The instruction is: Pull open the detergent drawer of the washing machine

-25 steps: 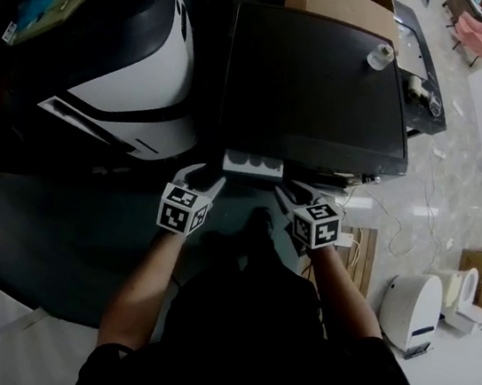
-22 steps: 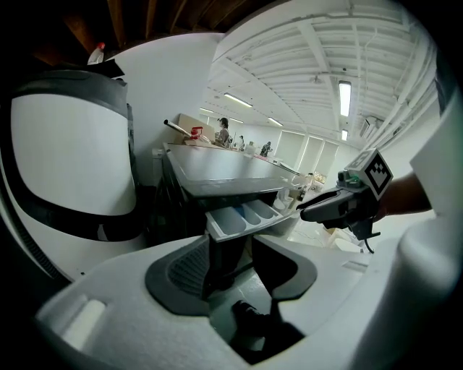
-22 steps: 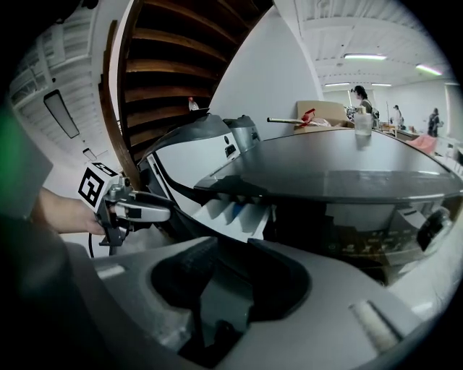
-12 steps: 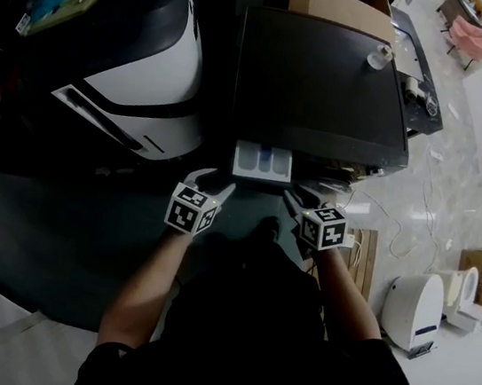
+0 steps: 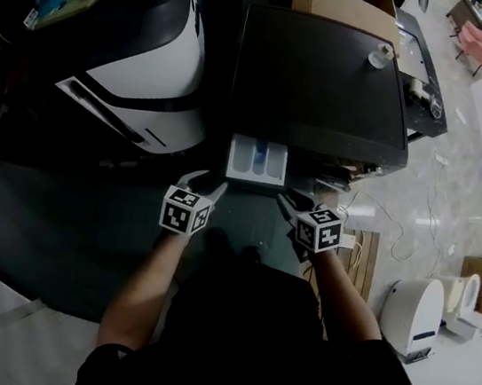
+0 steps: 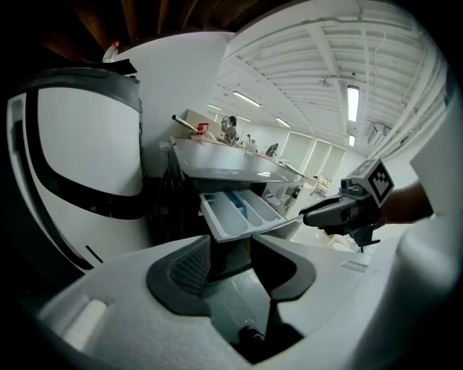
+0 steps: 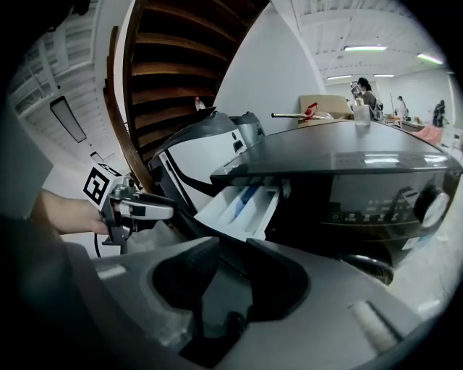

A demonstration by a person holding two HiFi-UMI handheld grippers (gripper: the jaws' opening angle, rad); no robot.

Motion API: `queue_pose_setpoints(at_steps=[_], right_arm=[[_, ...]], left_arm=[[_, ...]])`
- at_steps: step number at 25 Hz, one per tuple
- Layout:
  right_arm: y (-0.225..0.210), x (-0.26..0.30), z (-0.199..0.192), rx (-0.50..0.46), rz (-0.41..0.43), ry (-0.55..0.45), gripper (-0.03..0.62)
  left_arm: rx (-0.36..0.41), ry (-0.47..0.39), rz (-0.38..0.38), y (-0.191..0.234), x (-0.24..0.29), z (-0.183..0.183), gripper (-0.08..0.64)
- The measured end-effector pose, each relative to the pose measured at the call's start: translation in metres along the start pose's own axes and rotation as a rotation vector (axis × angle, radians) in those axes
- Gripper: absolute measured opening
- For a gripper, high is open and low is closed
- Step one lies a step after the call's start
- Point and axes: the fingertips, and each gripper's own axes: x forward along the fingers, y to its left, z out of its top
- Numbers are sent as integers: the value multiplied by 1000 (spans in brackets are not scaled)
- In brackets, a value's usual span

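1. Since the drawer point(image 5: 258, 160) already stands well out of the washer point(image 5: 325, 83), at the upper left of its front, the pull looks nearly done. Any travel left is best drawn straight out along the drawer's own line, with no downward weight on the overhanging front.
2. The left gripper point(image 5: 206, 182) sits just off the drawer's left front corner. Its jaws are wide apart with nothing between the pads, and they have just been closing a little.
3. The right gripper point(image 5: 293, 202) sits just off the right front corner. Its jaws are about half apart and hold nothing, and they too have just been closing a little.
4. Whether either tip touches the front lip cannot be told. If more pull is needed, I judge a hook behind the lip at both corners safer than a one-sided tug, which could skew the drawer in its slot. Backing away evenly would keep a tip from knocking it back in.
5. The drawer holds three compartments side by side. The middle one carries a blue insert point(image 6: 235, 204) and the outer two look bare white. No powder or liquid shows, though the light is dim.
6. A clear cup point(image 5: 381, 56) stands on the washer's top near the right rear, and its contents cannot be told.
7. A cardboard box point(image 5: 341, 0) sits behind the washer.
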Motion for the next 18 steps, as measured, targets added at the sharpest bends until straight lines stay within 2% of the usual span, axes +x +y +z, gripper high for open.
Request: queue_pose_setpoints(at_steps=[8,11,15,16,18], right_arm=[[15,-13,-16,-7,54,14,114],[20,-18,-15,26,58,-11,114],[17,-17,-21,-23,57,6,114],[18,-17,-20,-20,63,5,114],[19,-18,-20,6,75,1,114]], left_arm=[[-33,3,64,-13,-12,-17,161],[-55,-12,63,-17,-17,-18,164],[-53,-6,48,-25,-22,-22,161],[-42,8,25,-32,-20,-25,11],[-22,31,21,-41,-16,-33,11]])
